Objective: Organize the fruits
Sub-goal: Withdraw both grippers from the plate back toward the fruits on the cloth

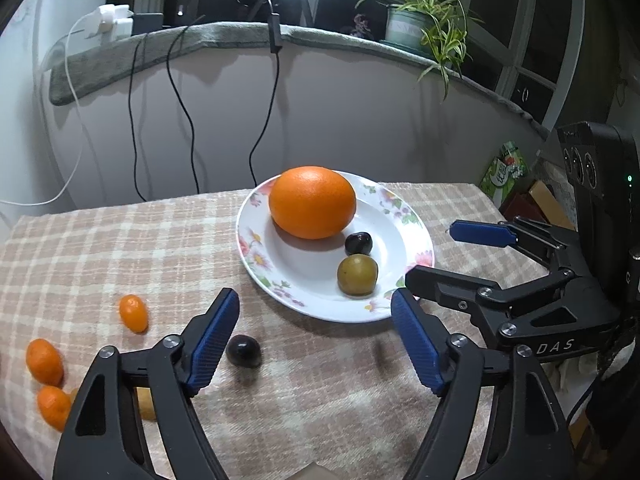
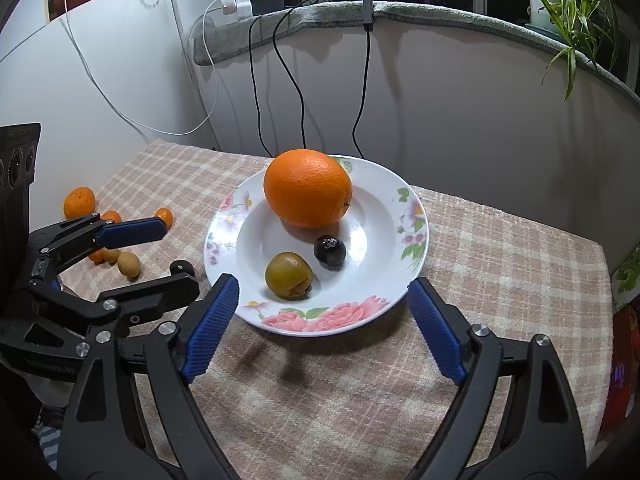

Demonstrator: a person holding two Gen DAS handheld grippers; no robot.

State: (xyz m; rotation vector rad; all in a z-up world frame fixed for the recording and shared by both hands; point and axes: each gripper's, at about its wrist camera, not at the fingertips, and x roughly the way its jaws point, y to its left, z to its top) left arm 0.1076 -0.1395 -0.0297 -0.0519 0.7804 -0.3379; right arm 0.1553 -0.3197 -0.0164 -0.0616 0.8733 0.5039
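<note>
A white floral plate point(image 1: 396, 304) point(image 2: 332, 320) on the checked cloth holds a big orange point(image 1: 312, 202) point(image 2: 307, 194), a dark cherry point(image 1: 358, 243) point(image 2: 329, 251) and a green-brown fruit point(image 1: 357, 274) point(image 2: 288, 276). A loose dark cherry point(image 1: 244, 351) point(image 2: 182, 268) lies left of the plate, just beside my left gripper's left finger. Small kumquats point(image 1: 133, 313) point(image 2: 79, 202) and brownish fruits point(image 2: 129, 265) lie further left. My left gripper point(image 1: 316, 320) is open and empty above the cloth. My right gripper point(image 2: 324, 304) is open and empty at the plate's near rim.
The table point(image 2: 500, 264) ends at the wall behind and drops off at the right. Cables point(image 1: 188, 120) hang down the wall from a ledge with a potted plant point(image 1: 424, 20). Boxes point(image 1: 504, 170) stand beyond the right edge.
</note>
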